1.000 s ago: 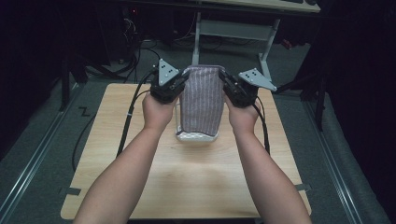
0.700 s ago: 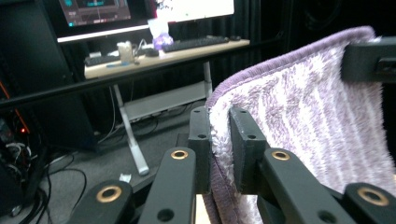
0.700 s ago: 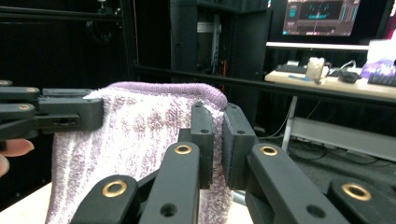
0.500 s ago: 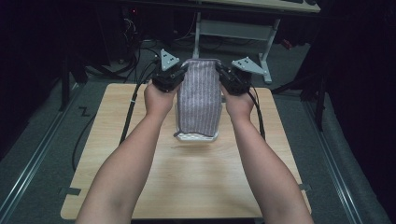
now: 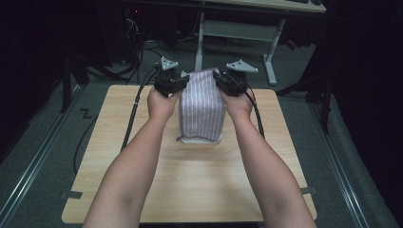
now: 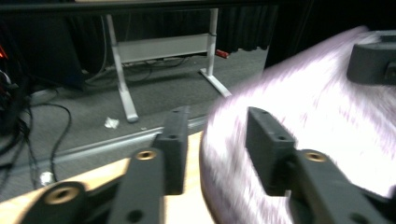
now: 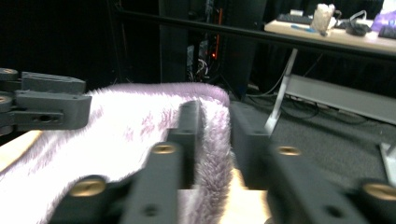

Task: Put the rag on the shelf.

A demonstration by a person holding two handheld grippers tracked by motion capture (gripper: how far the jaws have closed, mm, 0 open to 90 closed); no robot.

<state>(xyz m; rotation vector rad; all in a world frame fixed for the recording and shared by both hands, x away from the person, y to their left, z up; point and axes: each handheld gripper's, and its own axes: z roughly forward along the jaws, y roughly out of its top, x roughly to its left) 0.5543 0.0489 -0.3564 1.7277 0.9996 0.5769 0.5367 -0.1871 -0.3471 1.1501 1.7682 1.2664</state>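
A purple-and-white striped cloth (image 5: 202,107) lies folded along the middle of the wooden table (image 5: 142,190). Its far end rises to the two grippers. My left gripper (image 5: 183,80) is at the far left corner and my right gripper (image 5: 219,80) at the far right corner. Both have just been opening. In the left gripper view the jaws (image 6: 217,140) stand apart, with the blurred cloth (image 6: 317,116) edge loose between them. In the right gripper view the jaws (image 7: 217,135) are also apart, and the cloth (image 7: 130,121) hem hangs in the gap, unpinched.
Beyond the table's far edge stand a desk frame (image 5: 237,33) and tangled cables (image 5: 138,52) on the grey floor. Gripper cables (image 5: 133,118) trail across the table's left and right sides. Bare wood lies in front of the cloth. Darkness surrounds the table.
Both hands have carried the cloth's far end away from me and lower. The jaws of both grippers, shut on the corners before, now stand apart.
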